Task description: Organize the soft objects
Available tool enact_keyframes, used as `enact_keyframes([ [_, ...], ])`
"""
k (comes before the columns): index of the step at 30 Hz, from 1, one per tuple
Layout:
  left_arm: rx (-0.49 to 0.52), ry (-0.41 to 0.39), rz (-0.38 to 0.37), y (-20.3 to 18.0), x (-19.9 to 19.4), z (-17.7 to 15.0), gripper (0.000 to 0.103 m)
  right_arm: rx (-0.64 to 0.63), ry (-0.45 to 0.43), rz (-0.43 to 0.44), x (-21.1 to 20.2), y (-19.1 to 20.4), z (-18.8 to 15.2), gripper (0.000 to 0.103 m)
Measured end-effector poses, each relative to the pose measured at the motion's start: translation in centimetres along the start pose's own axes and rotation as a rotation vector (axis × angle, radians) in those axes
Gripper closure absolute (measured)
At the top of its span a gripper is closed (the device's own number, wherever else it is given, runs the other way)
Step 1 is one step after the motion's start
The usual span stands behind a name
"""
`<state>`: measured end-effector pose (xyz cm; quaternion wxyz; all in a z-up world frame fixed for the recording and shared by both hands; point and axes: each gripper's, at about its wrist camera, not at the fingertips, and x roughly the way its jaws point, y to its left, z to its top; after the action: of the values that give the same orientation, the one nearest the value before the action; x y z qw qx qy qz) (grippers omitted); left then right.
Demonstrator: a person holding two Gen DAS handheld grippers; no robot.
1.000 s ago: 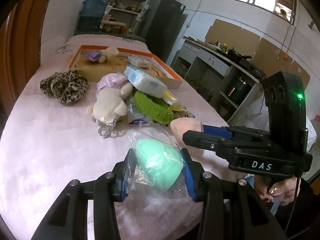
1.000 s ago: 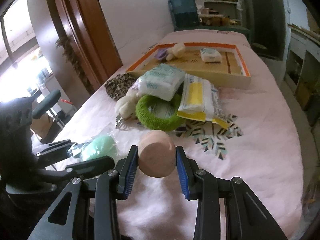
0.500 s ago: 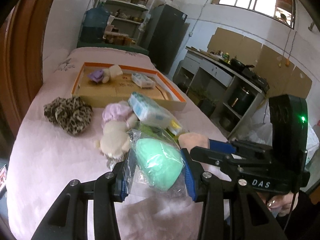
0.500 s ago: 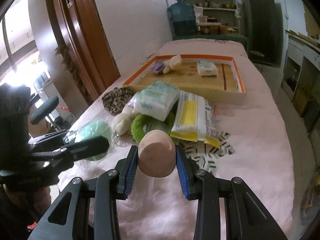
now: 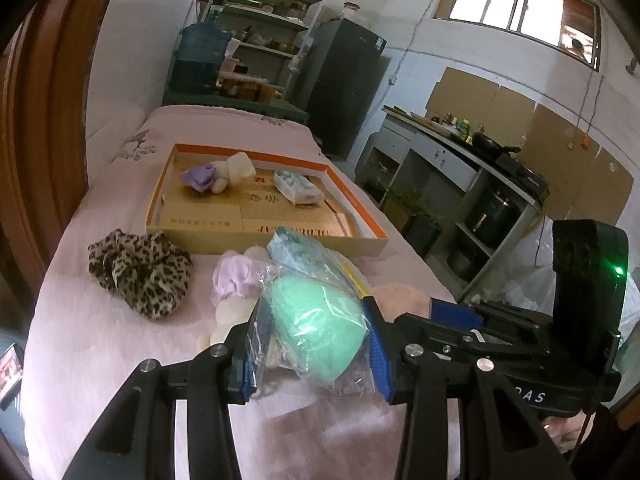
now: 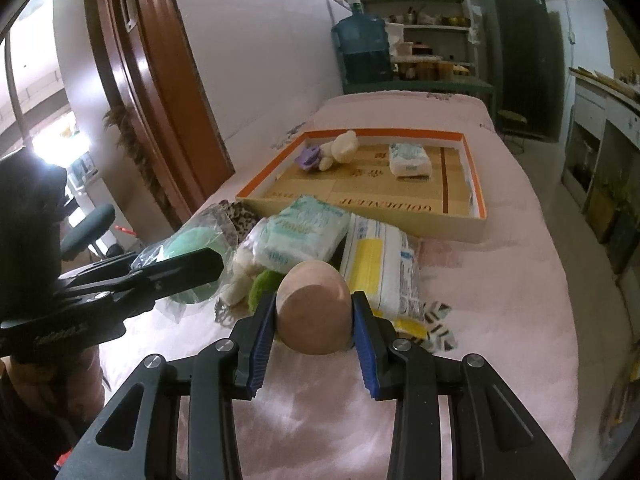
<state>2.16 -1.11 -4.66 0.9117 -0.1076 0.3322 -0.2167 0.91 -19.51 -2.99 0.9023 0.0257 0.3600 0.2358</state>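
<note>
My left gripper [image 5: 314, 354] is shut on a mint-green sponge [image 5: 318, 324] in a clear plastic bag, held above the pink table cover. My right gripper [image 6: 314, 330] is shut on a peach egg-shaped sponge [image 6: 316, 306], also lifted. Each gripper shows at the edge of the other's view. Ahead lies an orange-rimmed cardboard tray [image 6: 478, 200] holding a small white plush with a purple cloth [image 6: 332, 152] and a tissue pack [image 6: 410, 160]. Before the tray sits a pile: tissue pack [image 6: 304, 232], yellow-and-white pack [image 6: 380, 264], green fuzzy ring [image 6: 262, 286], white plush doll [image 5: 234, 288].
A leopard-print scrunchie [image 5: 140, 270] lies left of the pile. The table's right edge [image 6: 568, 320] drops to the floor. A wooden door [image 6: 160, 80] stands on the left, a water jug [image 6: 366, 50], shelves and a dark fridge [image 6: 516, 40] beyond the table's far end.
Both grippers have risen and moved forward toward the tray with their sponges still held. The pile now sits lower and closer in both views.
</note>
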Motion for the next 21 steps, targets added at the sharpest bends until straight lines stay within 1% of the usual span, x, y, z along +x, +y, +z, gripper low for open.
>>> enact_keyframes([
  [13, 0.014, -0.031, 0.021, 1.0, 1.1, 3.5, 0.059, -0.009, -0.029, 0.005, 1.3, -0.9, 3.5, 0.065],
  [21, 0.007, -0.030, 0.030, 1.7, 2.7, 5.2, 0.059, -0.020, -0.045, 0.002, 2.1, -1.5, 5.5, 0.065],
])
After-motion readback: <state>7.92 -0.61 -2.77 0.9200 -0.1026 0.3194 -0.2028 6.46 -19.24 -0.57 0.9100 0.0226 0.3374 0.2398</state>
